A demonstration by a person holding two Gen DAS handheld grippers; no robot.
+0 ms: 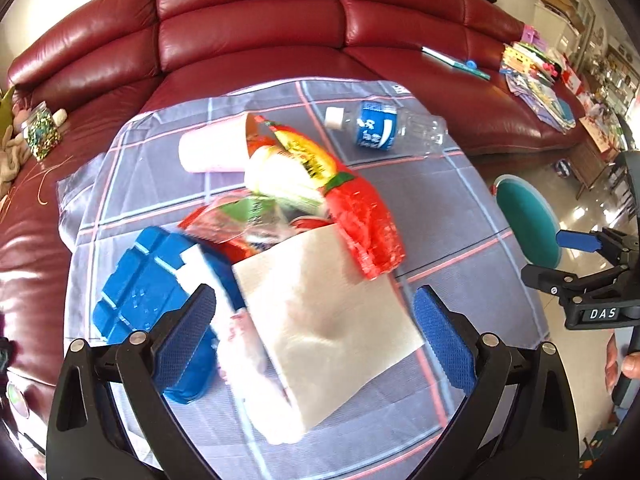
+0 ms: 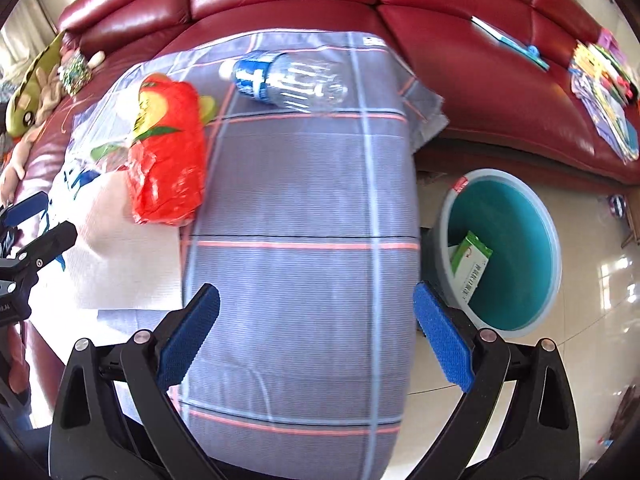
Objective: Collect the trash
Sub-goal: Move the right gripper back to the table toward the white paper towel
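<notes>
Red leather sofa (image 1: 248,20) behind a plaid-covered counter (image 2: 304,208). My left tongs (image 1: 314,332) gape wide over a white napkin (image 1: 332,320), gripping nothing. My right tongs (image 2: 316,330) are spread too, empty. Bottle (image 2: 288,80) near the counter's far edge; its label is unreadable. Teal bin (image 2: 508,248) sits on the floor, off the counter's right edge. "DAS" shows on the right tongs' body.

Dark red leather sectional sofa (image 1: 248,20) curving behind, glossy beige tiled floor (image 2: 592,280) reflecting daylight, wooden shelving (image 1: 616,80) far right
</notes>
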